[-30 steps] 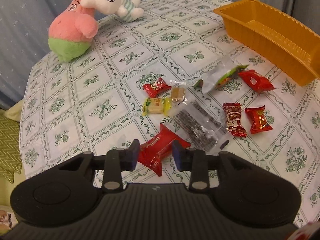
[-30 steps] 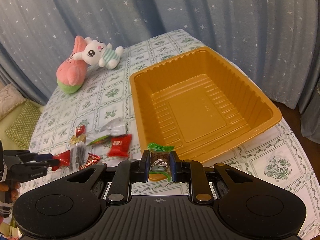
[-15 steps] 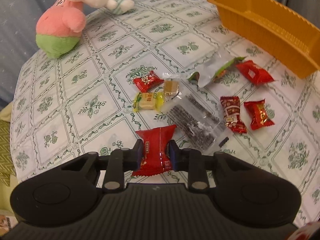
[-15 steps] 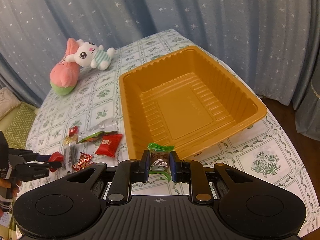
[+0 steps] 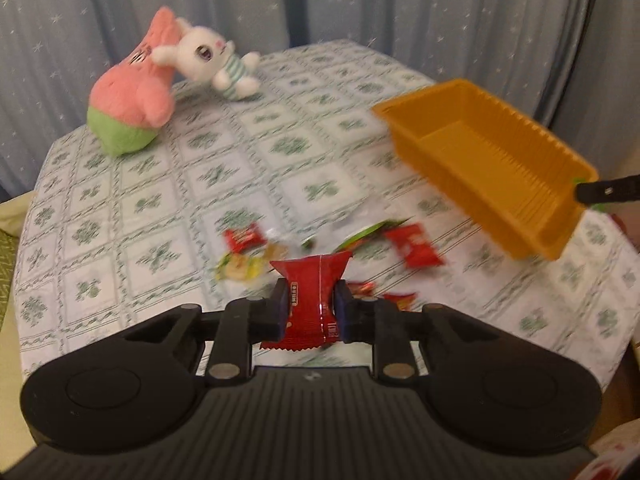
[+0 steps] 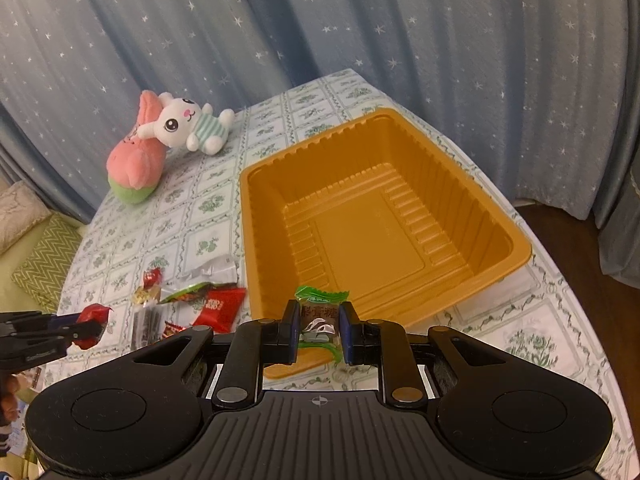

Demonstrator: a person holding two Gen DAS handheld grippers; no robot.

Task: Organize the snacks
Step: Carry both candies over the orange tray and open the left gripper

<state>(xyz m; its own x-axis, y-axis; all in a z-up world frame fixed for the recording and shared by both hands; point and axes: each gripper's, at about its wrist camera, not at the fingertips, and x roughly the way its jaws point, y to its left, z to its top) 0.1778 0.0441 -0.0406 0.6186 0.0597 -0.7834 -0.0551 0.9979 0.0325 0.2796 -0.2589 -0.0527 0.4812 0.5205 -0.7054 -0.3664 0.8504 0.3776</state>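
Over the green-patterned tablecloth, your left gripper, jaws just closing, clamps a red foil snack packet, while your right gripper pinches a green-wrapped candy above the ribbed orange plastic tray's near rim.

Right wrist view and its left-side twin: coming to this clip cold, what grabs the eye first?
The big orange tray, empty, fills the middle of the right wrist view on the green-patterned tablecloth. Each pair of tongs is shut on a snack: the right tongs on a green-wrapped candy at the tray's near rim, the left tongs on a red packet above the scattered sweets. Two plush toys lie at the far edge.
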